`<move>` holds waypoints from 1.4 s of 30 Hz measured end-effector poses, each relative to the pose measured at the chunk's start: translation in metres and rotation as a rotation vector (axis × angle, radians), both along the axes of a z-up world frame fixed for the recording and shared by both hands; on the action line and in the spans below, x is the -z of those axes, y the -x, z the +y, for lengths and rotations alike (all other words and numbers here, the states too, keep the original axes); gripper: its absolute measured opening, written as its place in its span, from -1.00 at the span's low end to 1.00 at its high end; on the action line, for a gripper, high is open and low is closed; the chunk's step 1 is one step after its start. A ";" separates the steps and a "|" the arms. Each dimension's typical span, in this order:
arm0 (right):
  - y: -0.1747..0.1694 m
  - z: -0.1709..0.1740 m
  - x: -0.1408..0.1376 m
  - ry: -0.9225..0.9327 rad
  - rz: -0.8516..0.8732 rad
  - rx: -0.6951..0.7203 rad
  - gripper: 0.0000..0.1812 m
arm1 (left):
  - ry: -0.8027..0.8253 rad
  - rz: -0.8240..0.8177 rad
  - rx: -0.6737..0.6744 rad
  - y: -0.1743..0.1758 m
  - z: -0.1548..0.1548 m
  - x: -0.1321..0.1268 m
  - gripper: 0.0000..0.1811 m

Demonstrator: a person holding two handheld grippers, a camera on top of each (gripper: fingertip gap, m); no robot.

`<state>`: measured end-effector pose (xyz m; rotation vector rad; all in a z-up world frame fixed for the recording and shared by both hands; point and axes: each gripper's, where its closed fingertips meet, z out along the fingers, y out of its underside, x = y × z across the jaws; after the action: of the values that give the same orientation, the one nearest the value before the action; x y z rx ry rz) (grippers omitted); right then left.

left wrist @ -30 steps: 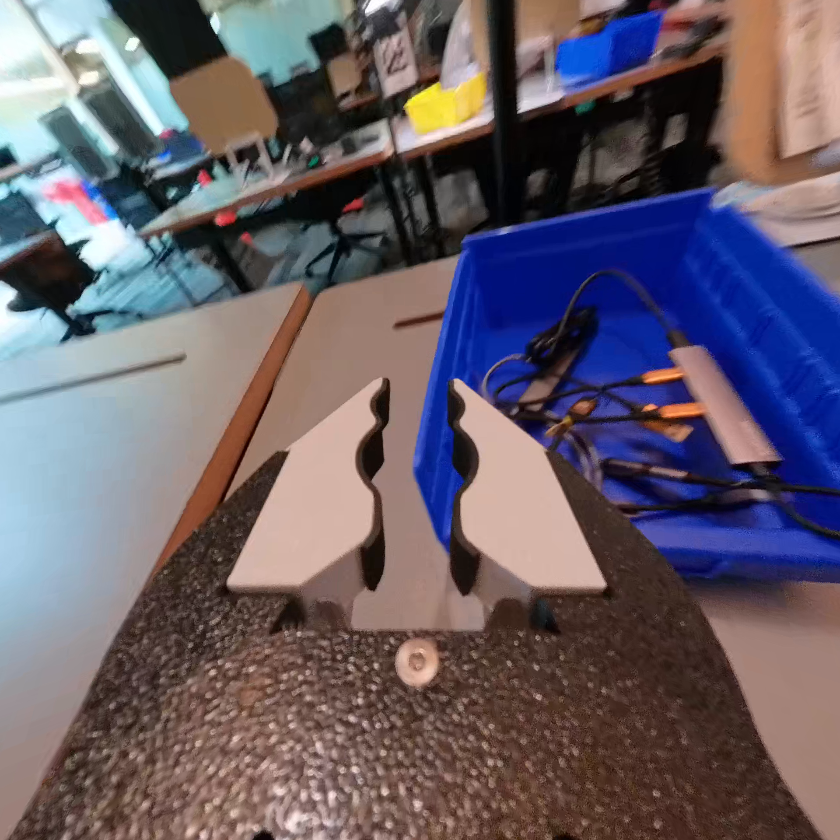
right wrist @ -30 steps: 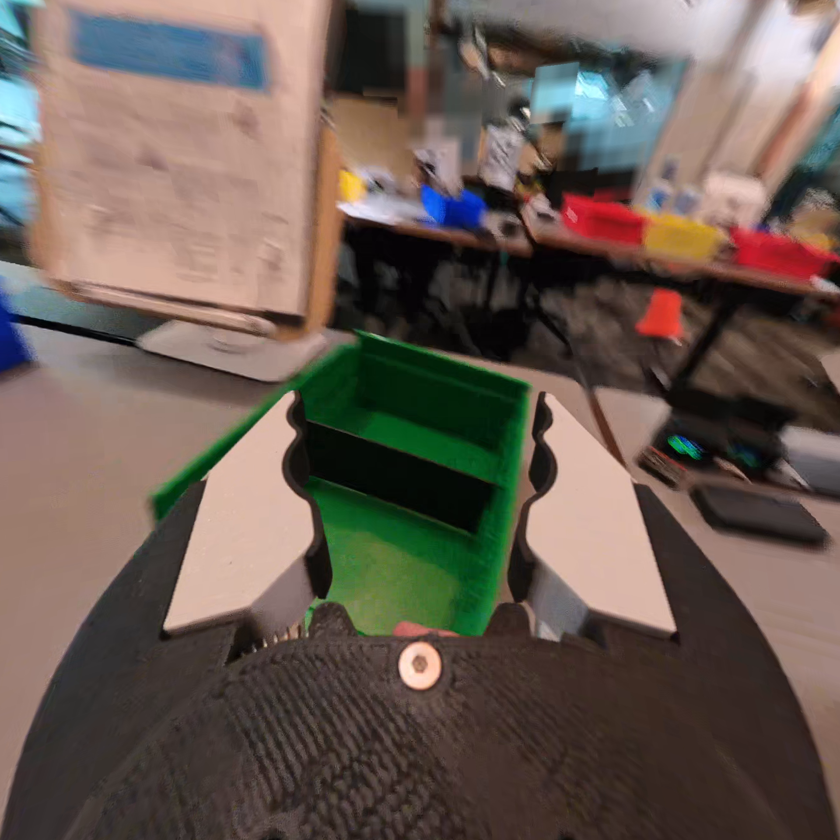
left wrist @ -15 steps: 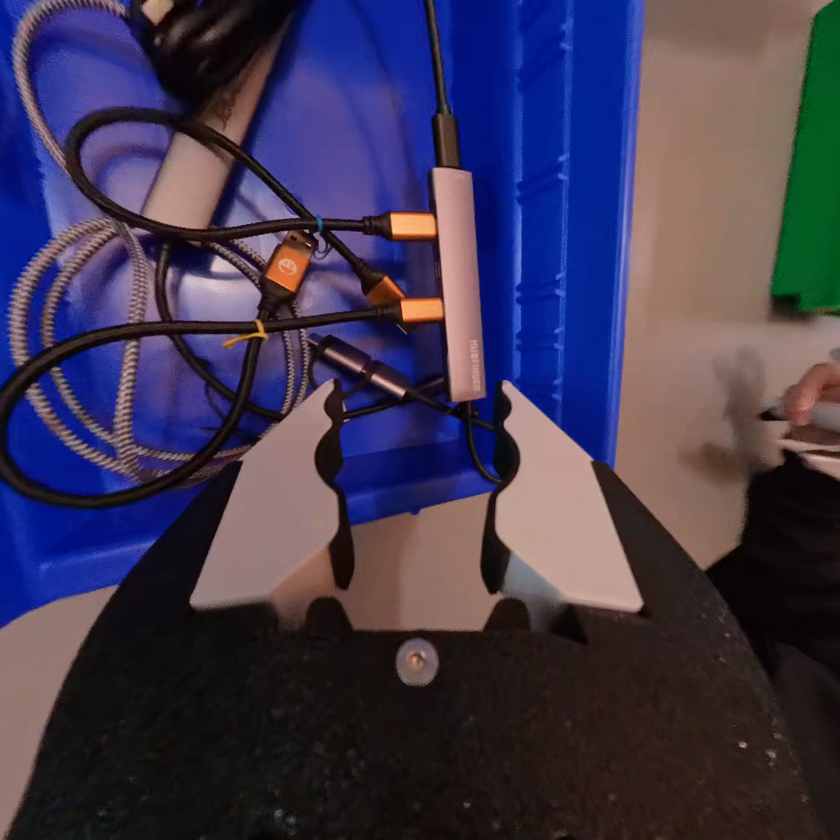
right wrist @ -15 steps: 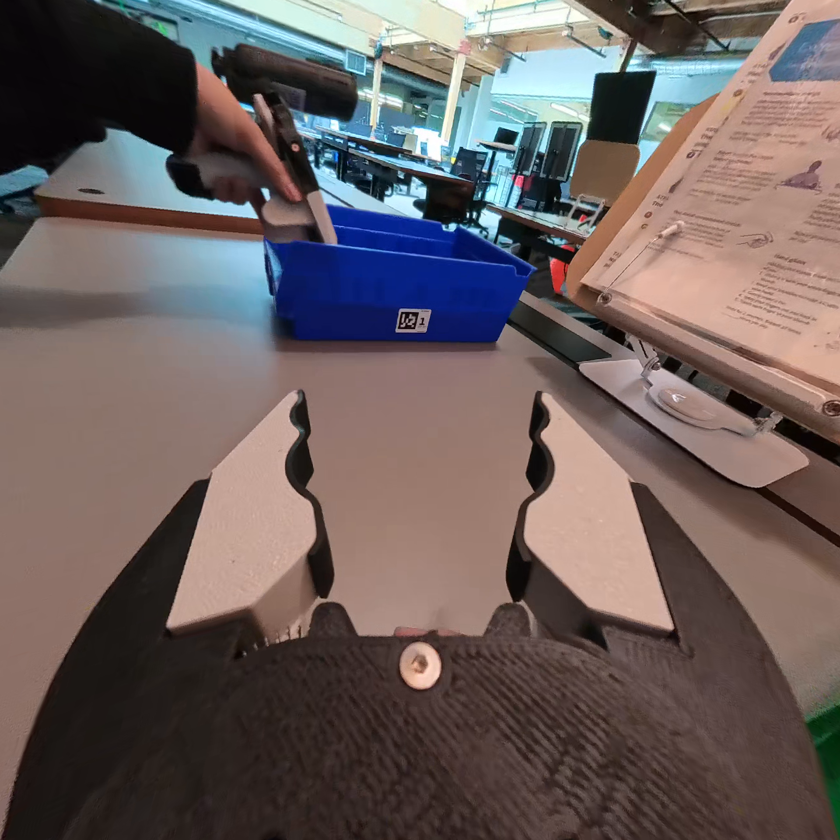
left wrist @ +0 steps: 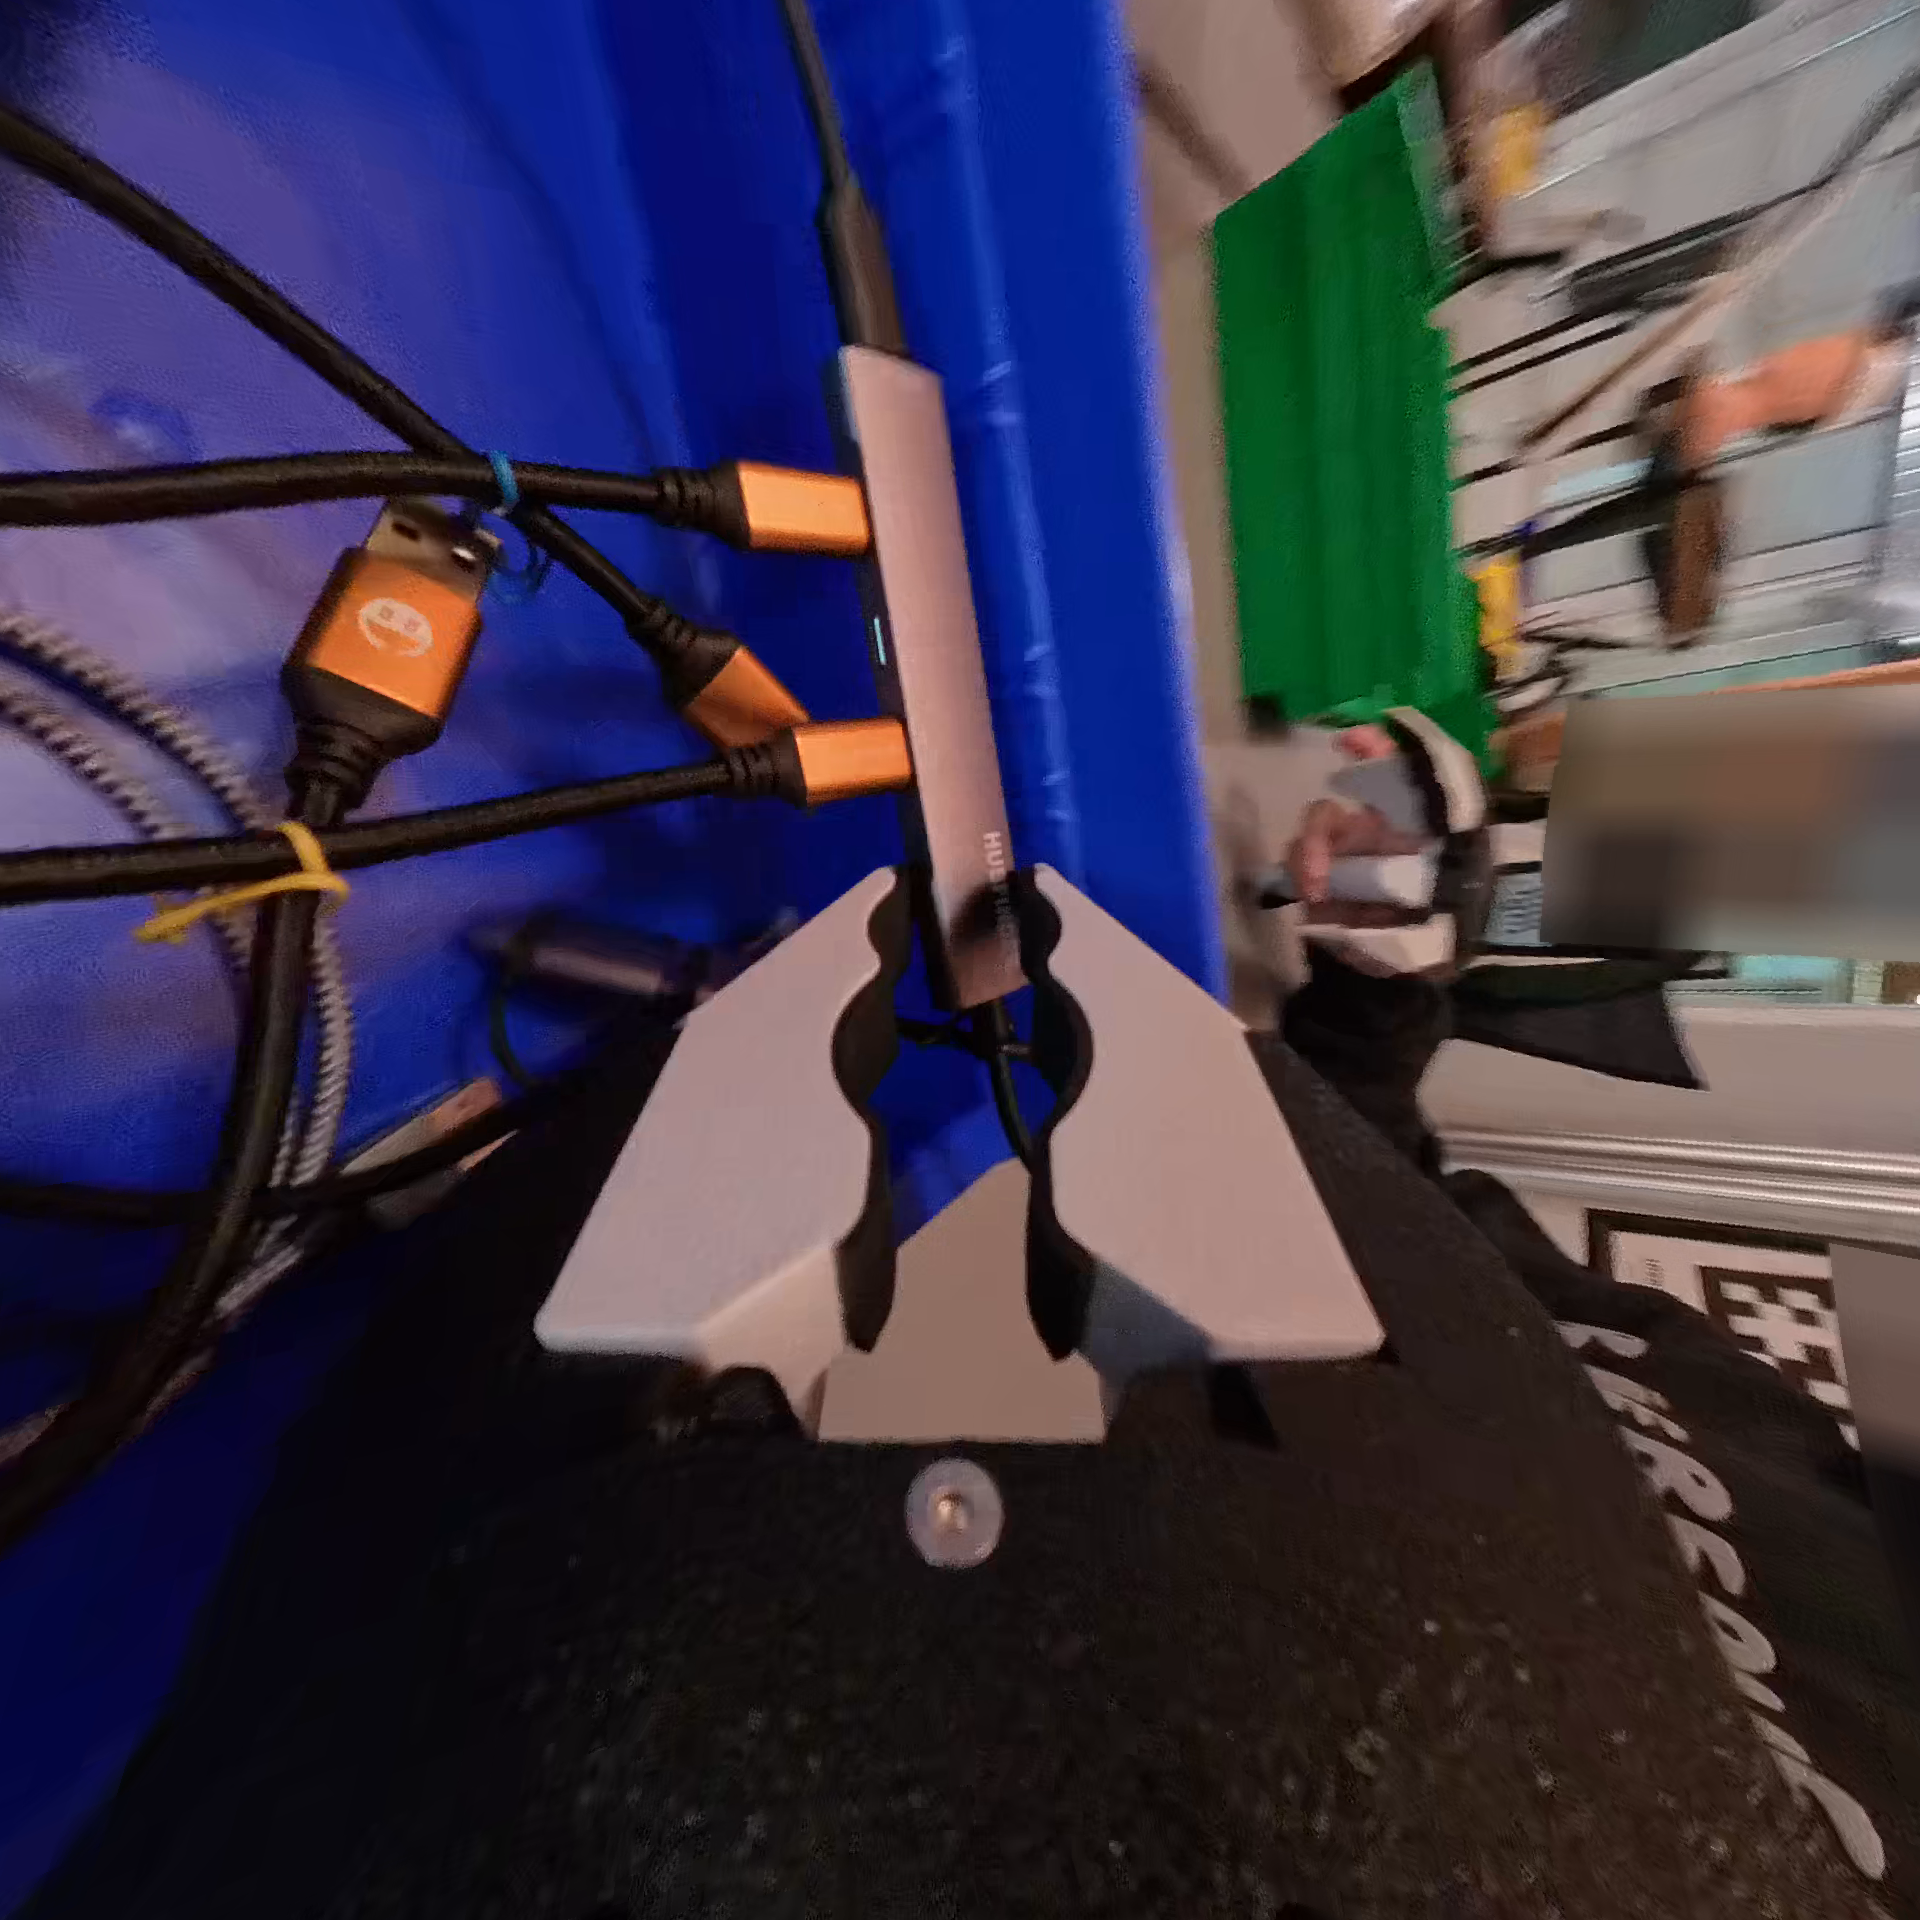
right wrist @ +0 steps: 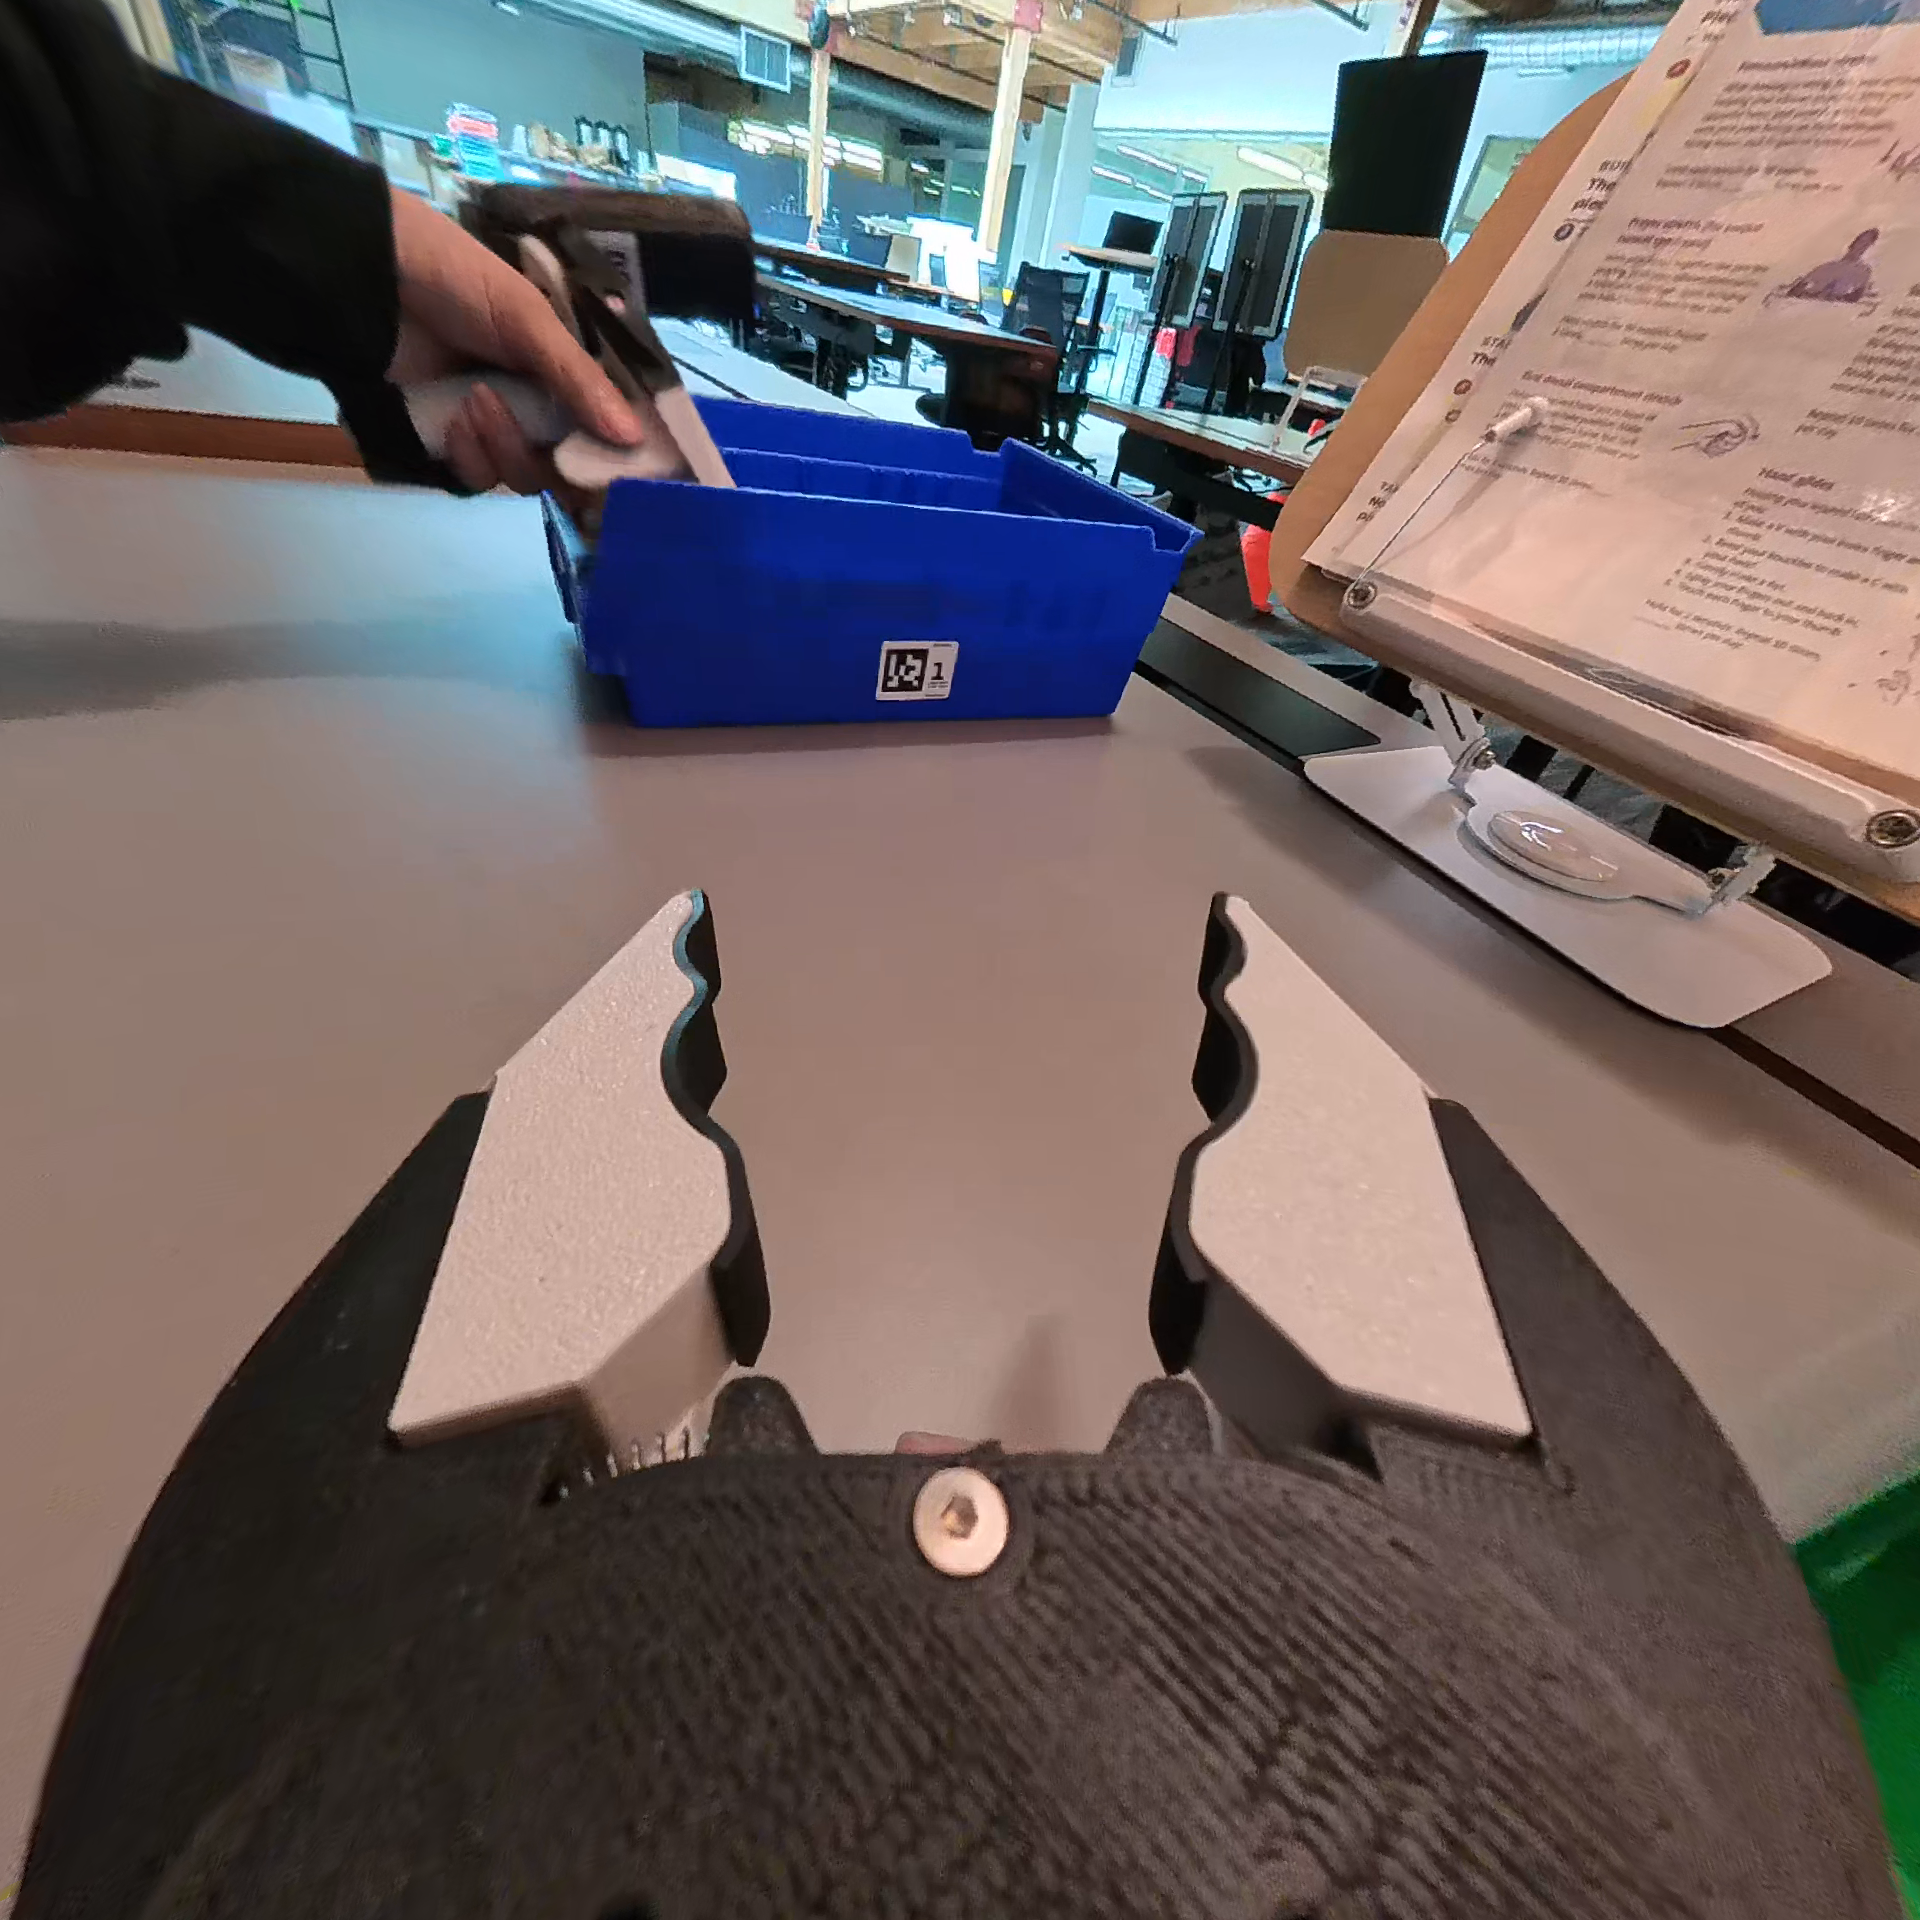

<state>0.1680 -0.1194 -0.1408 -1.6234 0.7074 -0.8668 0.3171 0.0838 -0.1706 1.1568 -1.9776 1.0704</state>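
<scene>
In the left wrist view my left gripper (left wrist: 966, 894) reaches into a blue bin (left wrist: 1060, 416), and its jaws are closed on the near end of a slim silver USB hub (left wrist: 925, 623) lying along the bin's right wall. Two black cables with orange plugs (left wrist: 810, 509) are plugged into the hub's side. A loose orange USB plug (left wrist: 384, 623) lies to the left. My right gripper (right wrist: 956, 914) is open and empty above the grey table (right wrist: 312, 883), well short of the blue bin (right wrist: 862, 603). The left gripper (right wrist: 623, 364), in a hand, dips into that bin.
A grey braided cable (left wrist: 312, 1039) and more black cables fill the bin's left side. A green bin (left wrist: 1340, 436) stands right of the blue one; its corner shows in the right wrist view (right wrist: 1870, 1610). A document stand (right wrist: 1610, 416) on a white base sits at the table's right.
My left gripper has moved forward and down into the blue bin, and its jaws have narrowed onto the hub's end. My right gripper has stayed open and moved slightly closer to the bin.
</scene>
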 end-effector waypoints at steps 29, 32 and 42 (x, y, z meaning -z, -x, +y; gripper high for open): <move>0.027 0.076 -0.095 -0.824 0.087 -0.391 -0.32 | 0.330 -0.692 0.397 0.139 -0.039 -0.172 -0.88; 0.024 0.095 -0.091 -0.891 0.206 -0.406 -0.28 | 0.335 -0.647 0.522 0.170 -0.062 -0.146 -0.88; 0.047 0.070 -0.081 -1.034 0.227 -0.407 -0.92 | 0.353 -0.656 0.814 0.210 -0.087 -0.086 -0.88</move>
<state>0.1213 -0.0492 -0.0599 -0.8579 0.7584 0.0374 0.1075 -0.0035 -0.0845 -0.2529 -2.2554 1.3259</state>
